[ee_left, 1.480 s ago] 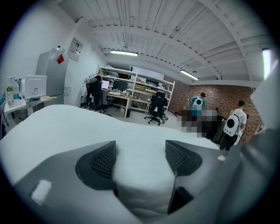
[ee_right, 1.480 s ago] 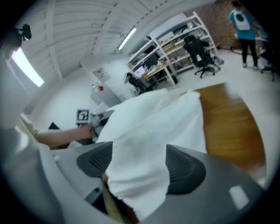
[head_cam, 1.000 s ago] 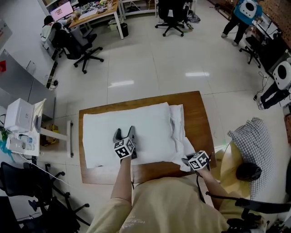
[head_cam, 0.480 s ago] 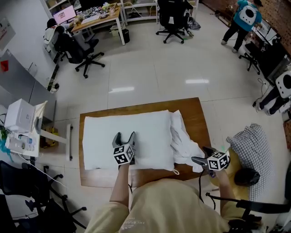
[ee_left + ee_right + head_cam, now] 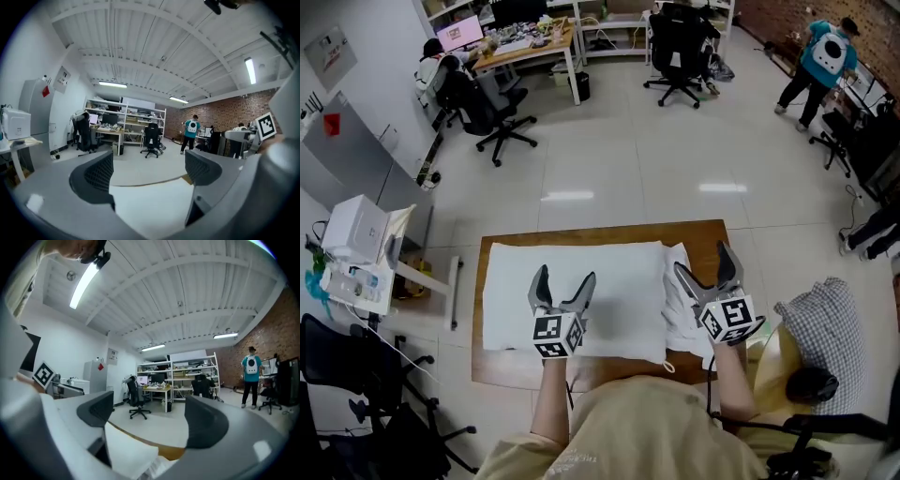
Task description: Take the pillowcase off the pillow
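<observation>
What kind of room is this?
Probably an open office or lab workspace: a desk with a monitor, rolling office chairs, open shelving and a brick wall.

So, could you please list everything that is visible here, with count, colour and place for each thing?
table: one, brown wood, centre of the floor
pillow: one, white, flat on the table
pillowcase: one, white, bunched at the pillow's right end
checked cushion: one, grey and white, right of the table
printer: one, white, on a stand at the left
desk: one, light wood, far left
office chairs: several, black, by the desk and the far shelves
standing person: one, teal top, far right
left tool: one, grey, above the pillow, jaws opening, nothing between them
right tool: one, grey, above the pillowcase, jaws apart, holding nothing
</observation>
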Tool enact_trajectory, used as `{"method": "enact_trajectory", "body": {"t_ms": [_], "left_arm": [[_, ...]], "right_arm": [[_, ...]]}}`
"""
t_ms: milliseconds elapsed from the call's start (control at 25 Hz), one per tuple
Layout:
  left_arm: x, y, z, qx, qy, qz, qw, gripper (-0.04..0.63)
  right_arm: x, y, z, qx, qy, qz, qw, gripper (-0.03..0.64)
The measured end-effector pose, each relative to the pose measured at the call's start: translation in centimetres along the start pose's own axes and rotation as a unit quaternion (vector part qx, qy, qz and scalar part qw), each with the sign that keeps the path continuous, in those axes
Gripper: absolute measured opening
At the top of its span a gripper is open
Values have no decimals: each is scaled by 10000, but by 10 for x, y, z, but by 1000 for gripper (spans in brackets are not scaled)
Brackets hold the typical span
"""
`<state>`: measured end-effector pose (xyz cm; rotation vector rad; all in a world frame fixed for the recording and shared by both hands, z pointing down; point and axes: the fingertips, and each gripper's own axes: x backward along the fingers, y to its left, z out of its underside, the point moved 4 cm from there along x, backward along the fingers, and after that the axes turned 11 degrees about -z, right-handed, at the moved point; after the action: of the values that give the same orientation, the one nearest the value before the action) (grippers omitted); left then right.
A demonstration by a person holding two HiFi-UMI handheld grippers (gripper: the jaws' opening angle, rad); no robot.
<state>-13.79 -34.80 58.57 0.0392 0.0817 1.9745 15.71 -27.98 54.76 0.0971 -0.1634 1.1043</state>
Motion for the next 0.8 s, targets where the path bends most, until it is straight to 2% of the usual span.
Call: {"method": "enact_trajectory", "body": {"t_ms": [120, 240, 440, 680, 800], "left_arm": [[13, -14, -30, -213, -411, -123, 9989, 460], [22, -22, -40, -376, -638, -296, 9968, 453], [24, -30, -43, -414, -708, -254, 9963, 437], [20, -32, -45, -341, -734, -205, 9965, 431], [18, -30, -49, -279, -736, -195, 9967, 425]], "right_arm": [[-13, 16, -8, 214, -72, -83, 9997, 453], [-18, 30, -5, 446, 56, -137, 9989, 445], [-25, 43, -5, 422, 31, -132, 9990, 423], [-19, 28, -10, 262, 61, 400, 9988, 416], [-19, 24, -13, 287, 121, 503, 9982, 413]]}}
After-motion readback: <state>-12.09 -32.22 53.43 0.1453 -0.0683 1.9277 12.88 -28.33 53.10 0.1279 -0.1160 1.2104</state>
